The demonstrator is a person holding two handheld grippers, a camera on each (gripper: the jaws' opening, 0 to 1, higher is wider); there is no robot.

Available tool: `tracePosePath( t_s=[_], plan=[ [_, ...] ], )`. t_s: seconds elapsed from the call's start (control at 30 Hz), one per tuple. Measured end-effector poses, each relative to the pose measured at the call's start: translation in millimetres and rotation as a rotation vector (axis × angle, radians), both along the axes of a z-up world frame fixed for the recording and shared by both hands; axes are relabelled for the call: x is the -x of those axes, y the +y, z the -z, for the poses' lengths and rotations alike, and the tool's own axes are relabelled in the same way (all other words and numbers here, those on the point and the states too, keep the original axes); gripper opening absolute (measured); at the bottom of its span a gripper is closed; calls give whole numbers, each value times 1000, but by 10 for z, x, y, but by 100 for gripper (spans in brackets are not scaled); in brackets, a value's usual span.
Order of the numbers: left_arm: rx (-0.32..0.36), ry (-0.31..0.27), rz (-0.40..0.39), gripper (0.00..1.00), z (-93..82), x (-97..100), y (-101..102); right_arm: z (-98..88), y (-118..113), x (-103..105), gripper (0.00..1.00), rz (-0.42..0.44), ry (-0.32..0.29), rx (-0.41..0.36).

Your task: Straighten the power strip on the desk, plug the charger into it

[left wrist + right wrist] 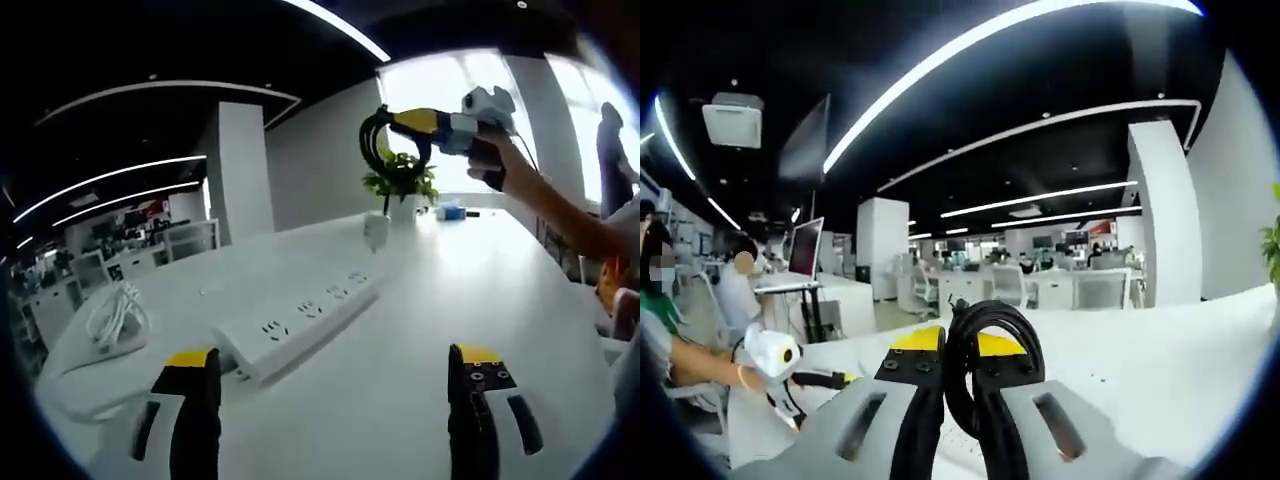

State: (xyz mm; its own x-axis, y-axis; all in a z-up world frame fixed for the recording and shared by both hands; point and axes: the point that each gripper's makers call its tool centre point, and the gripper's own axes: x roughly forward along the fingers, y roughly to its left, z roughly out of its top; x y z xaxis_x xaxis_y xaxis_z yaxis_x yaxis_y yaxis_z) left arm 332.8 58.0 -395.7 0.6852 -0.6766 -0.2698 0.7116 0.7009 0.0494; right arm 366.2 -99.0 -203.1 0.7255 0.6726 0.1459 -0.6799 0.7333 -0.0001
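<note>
Two grippers at a white desk. Left gripper: jaws wide apart, low over the desk, just short of the white power strip, which lies askew. Right gripper: jaws clamped on a black looped cable, raised above the charger standing near a potted plant.

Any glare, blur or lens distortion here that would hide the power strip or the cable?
Left gripper view: blown-out windows backlight the right gripper and its black cable loop; the power strip stays readable on the white desk. Right gripper view: fisheye bends the ceiling light strips; the cable between the jaws is sharp.
</note>
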Motion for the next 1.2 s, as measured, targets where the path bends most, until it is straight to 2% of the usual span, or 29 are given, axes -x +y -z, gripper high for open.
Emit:
tracePosePath(
  t_s=[0.1, 0.27, 0.63, 1.2],
  plan=[
    [3, -3, -4, 96, -15, -8, 0, -56, 110, 50, 7, -39, 9, -50],
    [7, -10, -6, 97, -43, -11, -10, -99, 231, 96, 7, -67, 14, -73],
    [24, -25, -5, 97, -110, -33, -87, -189, 453, 201, 7, -99, 9, -93],
    [94, -86, -21, 97, -381, -143, -276, -238, 602, 308, 7, -116, -8, -85]
  ],
)
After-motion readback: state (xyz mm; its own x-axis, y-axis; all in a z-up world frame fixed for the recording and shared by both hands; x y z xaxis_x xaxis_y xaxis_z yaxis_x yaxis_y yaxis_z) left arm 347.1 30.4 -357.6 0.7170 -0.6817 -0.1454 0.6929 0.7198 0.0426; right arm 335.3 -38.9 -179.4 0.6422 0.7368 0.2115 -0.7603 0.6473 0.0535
